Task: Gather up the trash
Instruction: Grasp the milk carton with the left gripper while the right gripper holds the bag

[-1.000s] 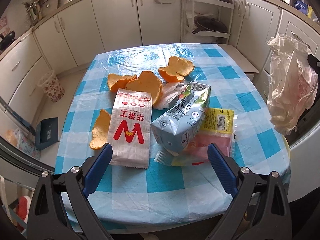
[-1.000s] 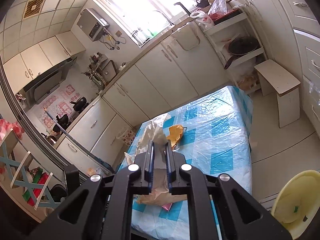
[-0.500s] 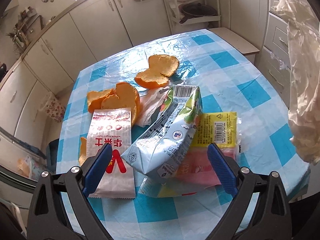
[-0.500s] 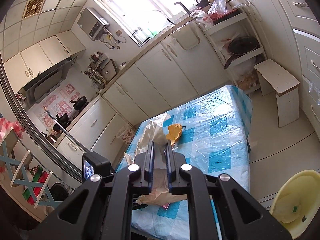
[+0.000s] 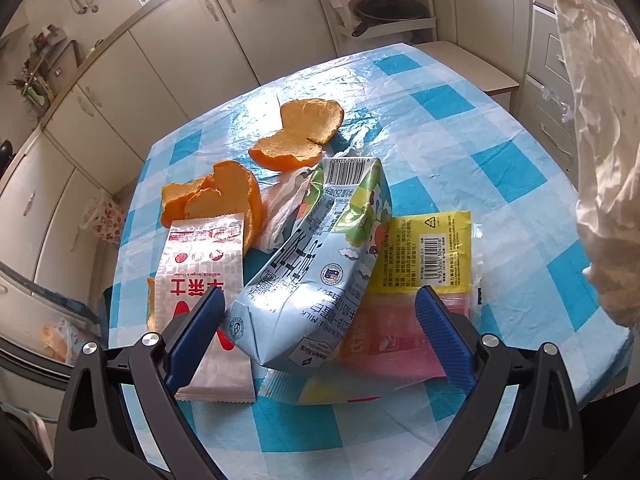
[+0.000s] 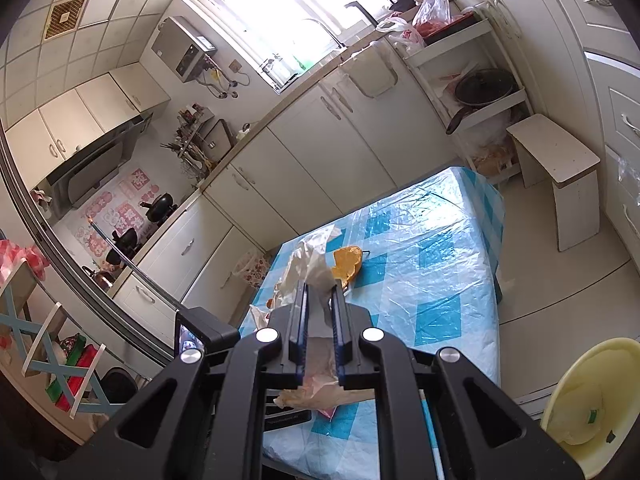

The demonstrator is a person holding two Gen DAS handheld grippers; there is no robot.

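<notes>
On the blue-checked table lie a crushed light-blue milk carton, a white-and-red snack wrapper, a yellow-and-pink packet, a crumpled white tissue and orange peels. My left gripper is open, its blue pads either side of the carton's near end. My right gripper is shut on a thin whitish plastic bag, which hangs at the right edge of the left wrist view.
White kitchen cabinets line the far wall. A small stool stands past the table. A yellow basin sits on the floor at the right. A patterned bin stands left of the table.
My left gripper has moved forward and down toward the milk carton, which now lies between its pads. My right gripper holds the bag still.
</notes>
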